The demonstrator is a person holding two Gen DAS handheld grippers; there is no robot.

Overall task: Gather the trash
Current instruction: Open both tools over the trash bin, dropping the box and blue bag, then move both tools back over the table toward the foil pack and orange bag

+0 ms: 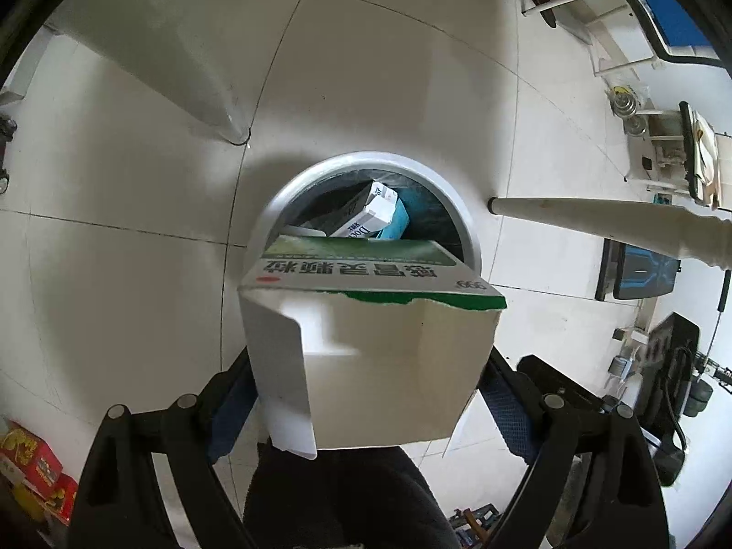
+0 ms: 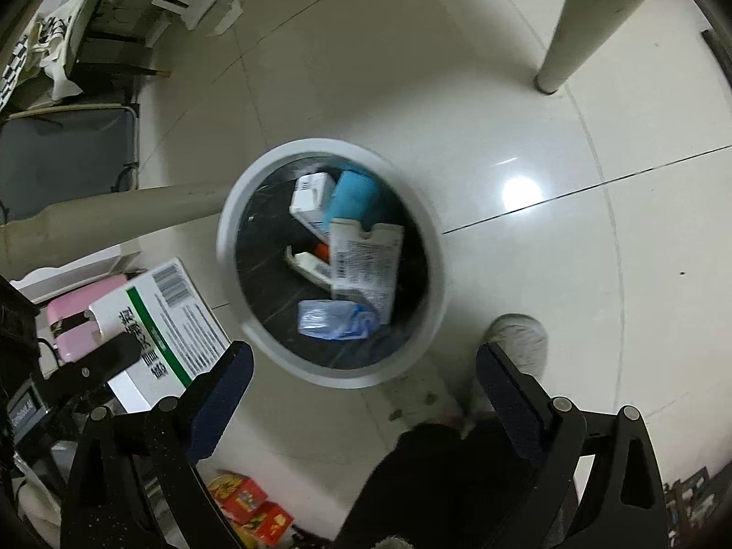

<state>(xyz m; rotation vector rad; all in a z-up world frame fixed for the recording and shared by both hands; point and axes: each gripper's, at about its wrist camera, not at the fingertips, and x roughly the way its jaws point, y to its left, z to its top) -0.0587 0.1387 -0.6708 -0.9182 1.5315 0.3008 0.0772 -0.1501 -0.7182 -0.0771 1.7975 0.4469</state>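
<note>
The round trash bin (image 2: 329,265) is standing on the tiled floor (image 2: 526,137), already holding several small boxes. I'm holding the green-and-white medicine box (image 1: 366,334) clenched in my left claw (image 1: 366,393) beside the bin's rim, while my right claw (image 2: 366,393) is hanging released and empty above it.

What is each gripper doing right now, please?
Left gripper: shut on the green-and-white medicine box, above the trash bin.
Right gripper: open, holding nothing.
</note>
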